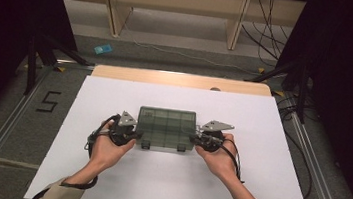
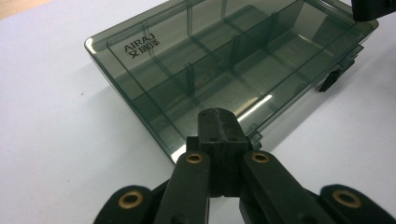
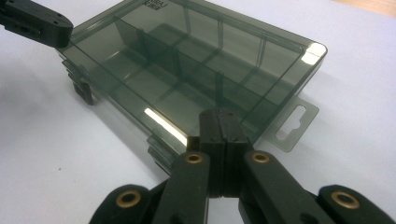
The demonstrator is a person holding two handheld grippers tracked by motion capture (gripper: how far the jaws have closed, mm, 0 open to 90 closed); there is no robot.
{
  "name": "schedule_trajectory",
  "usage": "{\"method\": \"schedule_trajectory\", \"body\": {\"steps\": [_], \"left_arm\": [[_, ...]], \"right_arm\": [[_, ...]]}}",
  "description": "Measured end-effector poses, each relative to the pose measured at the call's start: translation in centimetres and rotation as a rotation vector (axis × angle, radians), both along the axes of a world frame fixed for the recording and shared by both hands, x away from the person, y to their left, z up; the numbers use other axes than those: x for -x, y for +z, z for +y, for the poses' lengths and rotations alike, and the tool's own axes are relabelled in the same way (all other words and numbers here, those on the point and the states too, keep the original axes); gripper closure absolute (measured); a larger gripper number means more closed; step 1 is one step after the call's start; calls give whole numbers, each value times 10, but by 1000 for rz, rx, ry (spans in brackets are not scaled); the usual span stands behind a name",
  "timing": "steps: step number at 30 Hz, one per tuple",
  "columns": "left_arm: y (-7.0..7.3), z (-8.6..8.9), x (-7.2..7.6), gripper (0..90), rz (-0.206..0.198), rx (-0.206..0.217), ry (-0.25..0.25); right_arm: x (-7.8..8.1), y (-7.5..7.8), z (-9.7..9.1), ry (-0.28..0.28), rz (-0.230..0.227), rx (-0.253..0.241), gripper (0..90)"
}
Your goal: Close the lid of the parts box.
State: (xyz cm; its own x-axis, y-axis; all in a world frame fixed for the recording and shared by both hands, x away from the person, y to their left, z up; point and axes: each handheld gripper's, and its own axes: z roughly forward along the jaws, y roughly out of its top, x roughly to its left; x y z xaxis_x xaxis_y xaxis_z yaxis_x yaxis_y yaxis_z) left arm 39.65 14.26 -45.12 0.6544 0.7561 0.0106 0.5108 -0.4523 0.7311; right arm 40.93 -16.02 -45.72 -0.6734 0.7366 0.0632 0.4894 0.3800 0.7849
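A smoky see-through compartment box [image 1: 166, 124] lies with its lid closed in the middle of the white tabletop [image 1: 165, 179]. Its dividers show through the lid [image 2: 224, 70], and no contents are visible [image 3: 187, 60]. My left gripper [image 1: 136, 135] sits at the box's front left corner, jaws pressed together with nothing between them [image 2: 218, 115]. At the front right corner my right gripper [image 1: 193, 139] is likewise shut and empty [image 3: 218, 115]. Two dark latches [image 1: 145, 145] line the box's front edge. A hang tab [image 3: 292, 122] sticks out of its right end.
The white top has free room on all sides of the box. A wooden edge [image 1: 181, 80] runs along the back. On the floor lie a blue item [image 1: 102, 49], cables [image 1: 267, 39] and a taped "5" [image 1: 48, 101]. Black stands [image 1: 32, 63] flank the table.
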Motion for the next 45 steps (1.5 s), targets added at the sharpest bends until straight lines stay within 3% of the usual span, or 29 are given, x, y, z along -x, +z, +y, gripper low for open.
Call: {"method": "schedule_trajectory", "body": {"steps": [2, 3, 7, 8, 10, 11, 22, 27, 28, 29, 30, 31, 32, 33, 34, 35, 36, 37, 45], "left_arm": [[-2, -4, 1, 900, -6, 42, 36], [0, 0, 1, 899, 2, -8, 1], [-1, 0, 1, 899, -6, 1, 0], [-2, -3, 2, 898, -11, 42, 29], [-2, -2, 2, 898, -19, 17, 16], [-3, -5, 3, 897, -25, 49, 39], [-4, 0, 8, 777, -41, 53, 39], [0, 5, 14, 633, -59, 82, 48], [2, 6, 16, 583, -65, 91, 50], [3, 8, 17, 466, -77, 93, 47], [5, 9, 19, 406, -85, 104, 50], [6, 9, 20, 343, -97, 112, 60], [8, 10, 22, 343, -108, 120, 54], [9, 11, 24, 250, -117, 128, 59], [11, 12, 26, 250, -126, 132, 53], [12, 13, 28, 197, -139, 158, 61], [13, 14, 30, 197, -144, 152, 55], [14, 15, 31, 162, -157, 172, 57], [19, 23, 48, 125, -195, 219, 41]], "right_arm": [[0, 0, 0, 0, 1, 0, 900], [0, 0, 0, 1, 7, -1, 900], [1, 0, 0, 2, 4, -7, 900], [2, 0, 0, -3, 7, -8, 900], [2, 0, 0, -4, 5, -9, 900], [1, 0, -1, -1, 6, -11, 900], [2, -1, -5, 8, -11, -17, 837], [4, 2, -8, 9, -23, -30, 718], [4, 2, -9, 16, -27, -37, 686], [5, 5, -11, 24, -57, -58, 598], [5, 5, -11, 24, -57, -58, 598], [6, 7, -13, 37, -70, -83, 507], [6, 7, -13, 37, -70, -83, 507], [9, 10, -18, 44, -86, -102, 414], [9, 10, -18, 44, -86, -102, 414], [13, 13, -21, 53, -103, -134, 325], [13, 13, -21, 53, -103, -134, 325], [17, 16, -25, 56, -121, -156, 271], [34, 22, -44, 72, -147, -169, 205]]}}
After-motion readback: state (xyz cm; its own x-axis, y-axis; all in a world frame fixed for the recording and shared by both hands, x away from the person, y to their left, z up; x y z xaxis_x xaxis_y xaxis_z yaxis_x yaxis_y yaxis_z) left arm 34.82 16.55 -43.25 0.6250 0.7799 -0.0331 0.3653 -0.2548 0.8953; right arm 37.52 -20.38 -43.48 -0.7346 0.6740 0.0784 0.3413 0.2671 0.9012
